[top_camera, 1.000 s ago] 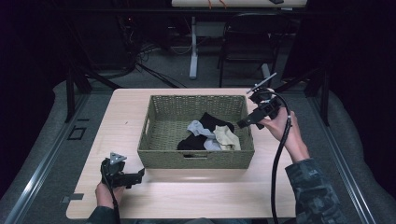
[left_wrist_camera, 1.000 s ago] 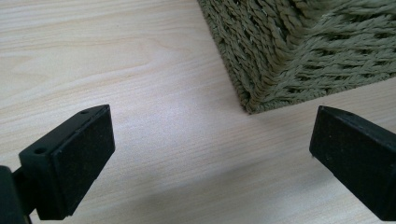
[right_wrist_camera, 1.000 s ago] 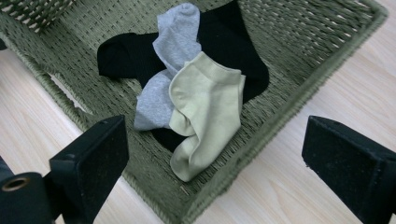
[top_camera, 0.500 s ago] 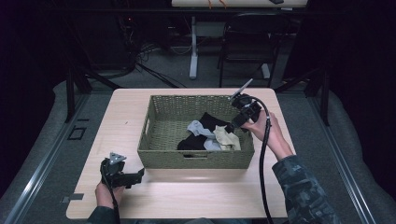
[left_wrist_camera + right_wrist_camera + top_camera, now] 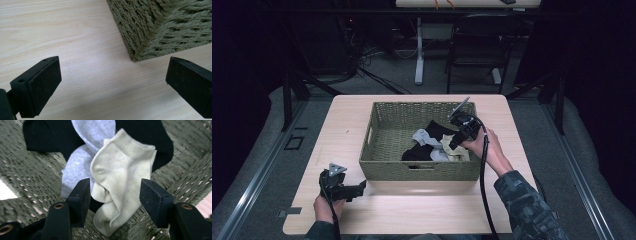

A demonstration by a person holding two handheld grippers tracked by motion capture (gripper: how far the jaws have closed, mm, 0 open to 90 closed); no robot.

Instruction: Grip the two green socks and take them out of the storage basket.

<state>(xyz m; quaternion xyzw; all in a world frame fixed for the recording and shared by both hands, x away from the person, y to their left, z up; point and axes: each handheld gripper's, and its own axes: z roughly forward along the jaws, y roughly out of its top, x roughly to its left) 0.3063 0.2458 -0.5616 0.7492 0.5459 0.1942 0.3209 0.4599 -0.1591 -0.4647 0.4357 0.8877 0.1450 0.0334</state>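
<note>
A woven olive basket (image 5: 392, 165) stands mid-table and holds socks: a cream sock (image 5: 120, 177), a light grey sock (image 5: 80, 167) and black socks (image 5: 47, 137). My right gripper (image 5: 113, 197) hangs open inside the basket's right side, its jaws on either side of the cream sock without pinching it. In the high view the right gripper (image 5: 458, 137) sits over the sock pile (image 5: 432, 145). My left gripper (image 5: 354, 190) rests open on the table at the basket's near left corner (image 5: 140, 53), nothing between its jaws.
The light wooden table (image 5: 412, 210) has bare space in front of and left of the basket. A cable (image 5: 482, 180) trails from the right gripper along the forearm. A chair (image 5: 477, 50) and a table leg (image 5: 418, 55) stand beyond the far edge.
The right gripper has come down and leftward from above the basket's right rim into the basket, over the socks. The left gripper has stayed put.
</note>
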